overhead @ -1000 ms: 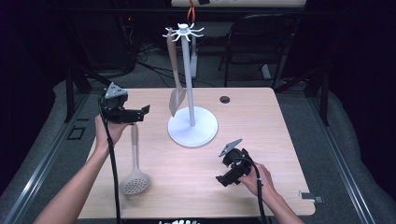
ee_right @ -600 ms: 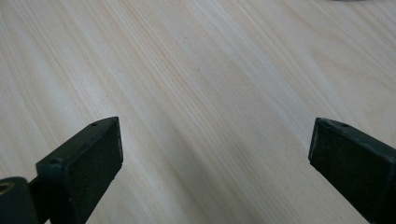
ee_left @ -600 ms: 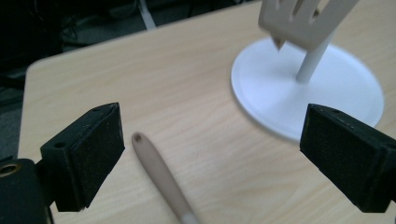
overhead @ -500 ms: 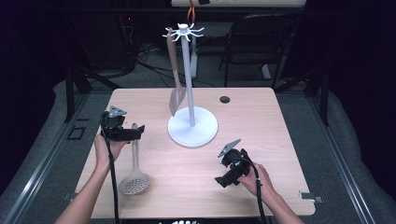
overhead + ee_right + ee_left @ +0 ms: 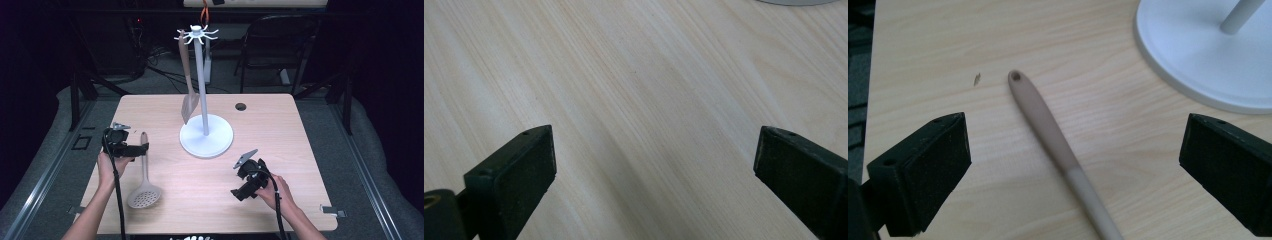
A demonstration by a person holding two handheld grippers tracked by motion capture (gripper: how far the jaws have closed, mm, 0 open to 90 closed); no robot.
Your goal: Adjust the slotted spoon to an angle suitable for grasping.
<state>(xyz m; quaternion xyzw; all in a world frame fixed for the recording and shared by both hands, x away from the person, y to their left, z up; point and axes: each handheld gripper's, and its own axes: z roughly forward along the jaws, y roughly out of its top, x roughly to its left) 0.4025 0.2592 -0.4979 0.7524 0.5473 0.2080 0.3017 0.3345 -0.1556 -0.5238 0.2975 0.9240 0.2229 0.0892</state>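
left tongs [image 5: 141, 148] lowered over skimmer handle [image 5: 1048, 122], jaws opening wider

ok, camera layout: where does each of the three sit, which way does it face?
High view: above the person's side, looking forward and down on the light wooden table; both forearms, left gripper, right gripper.
Left gripper view: rides the left gripper, facing down between wide-apart jaws at the beige slotted spoon.
Right gripper view: rides the right gripper, facing bare wood between wide-apart jaws.
Shared: high and left gripper views both show the spoon and the white round-based utensil stand.

White stand [image 5: 206, 141] blocks the table's [image 5: 300, 130] middle; right side lies open.
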